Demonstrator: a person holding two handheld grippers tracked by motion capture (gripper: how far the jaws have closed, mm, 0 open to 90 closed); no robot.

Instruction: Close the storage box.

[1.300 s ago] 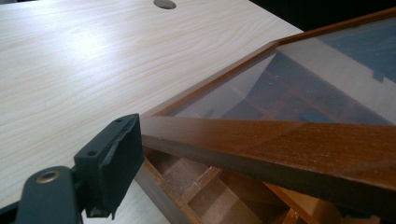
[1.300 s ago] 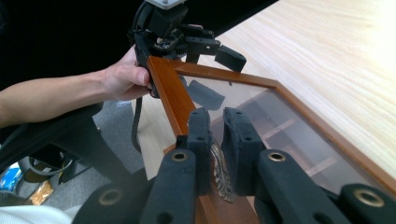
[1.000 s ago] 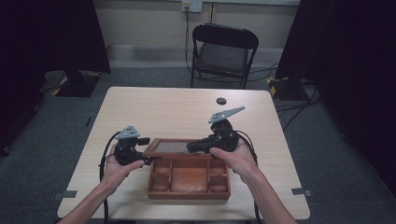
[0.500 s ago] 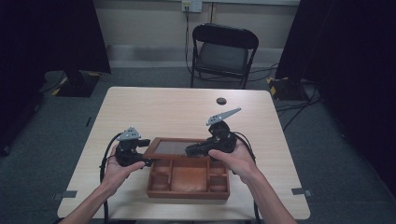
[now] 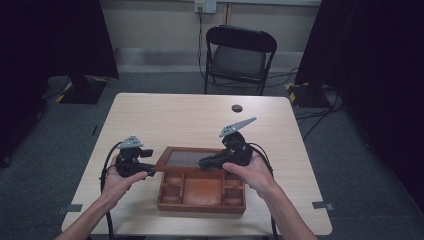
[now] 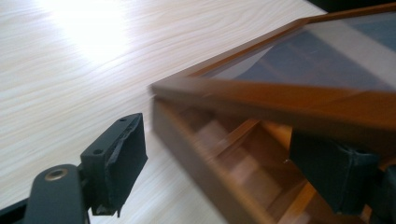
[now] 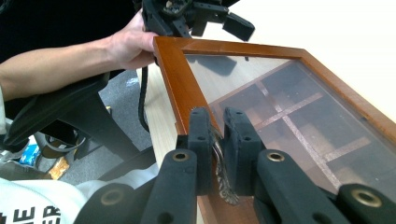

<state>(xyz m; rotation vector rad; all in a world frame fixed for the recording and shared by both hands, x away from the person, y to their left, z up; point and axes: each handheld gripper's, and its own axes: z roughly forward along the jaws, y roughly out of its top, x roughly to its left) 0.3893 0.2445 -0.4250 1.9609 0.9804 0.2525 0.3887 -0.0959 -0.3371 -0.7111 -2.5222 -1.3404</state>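
— Near the left edge of the table (image 5: pixel 150 115), what are the left tongs (image 5: pixel 148 172) doing?
— They straddle the left corner of the lid (image 5: pixel 187 159), jaws parted and just now narrowing; whether the pads press the wood is blurred.
— And the wooden box (image 5: pixel 200 192)?
— It sits at the near middle, glass lid tilted up, compartments under it partly hidden.
— What of the right tongs (image 7: pixel 217 140)?
— They are clenched on a small metal clasp (image 7: pixel 219 161) at the lid's near edge, its lower end cut off.
— Anything farther off?
— A small dark disc (image 5: pixel 236 108), too small to identify.
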